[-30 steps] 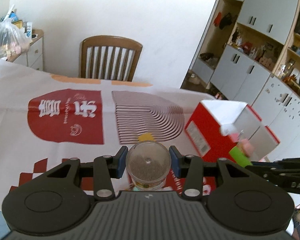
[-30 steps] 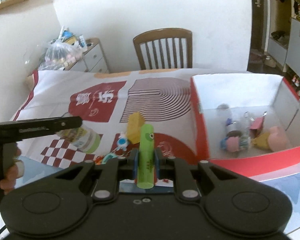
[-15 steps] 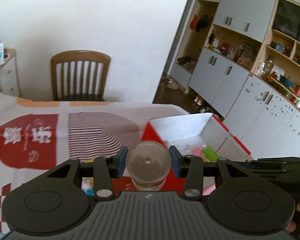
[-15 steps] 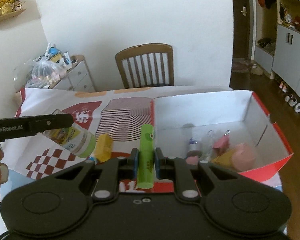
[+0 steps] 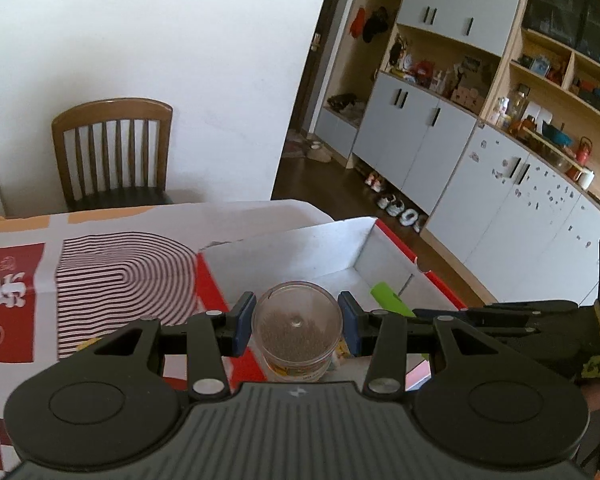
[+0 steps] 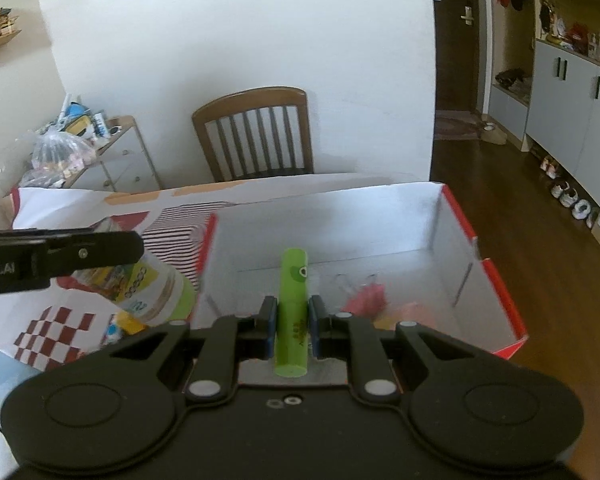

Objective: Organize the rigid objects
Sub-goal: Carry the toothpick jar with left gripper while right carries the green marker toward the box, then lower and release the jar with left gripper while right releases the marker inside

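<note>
While both tools hang above the table, the left gripper (image 5: 296,322) is clamped partway open on a clear plastic jar (image 5: 297,330), its blue pads (image 5: 245,322) pressing the jar's two sides, with the jar's base toward the camera and its printed label below. The jar sits at the near left edge of the red box (image 5: 396,246), whose white inside opens ahead and to the right of the fingers. In the right wrist view this jar (image 6: 156,284) shows its green and yellow label, just left of the box wall. The right gripper (image 6: 293,330) is closed tight on a green tube (image 6: 293,312), which stands nearly upright between the pads and pokes out above and below them. That tube hangs over the open box (image 6: 496,280), with pink toys (image 6: 366,300) lying blurred on the box floor just right of the fingers. Ahead of both tools a wooden chair (image 6: 256,132) stands behind the patterned tablecloth (image 5: 112,272).
</note>
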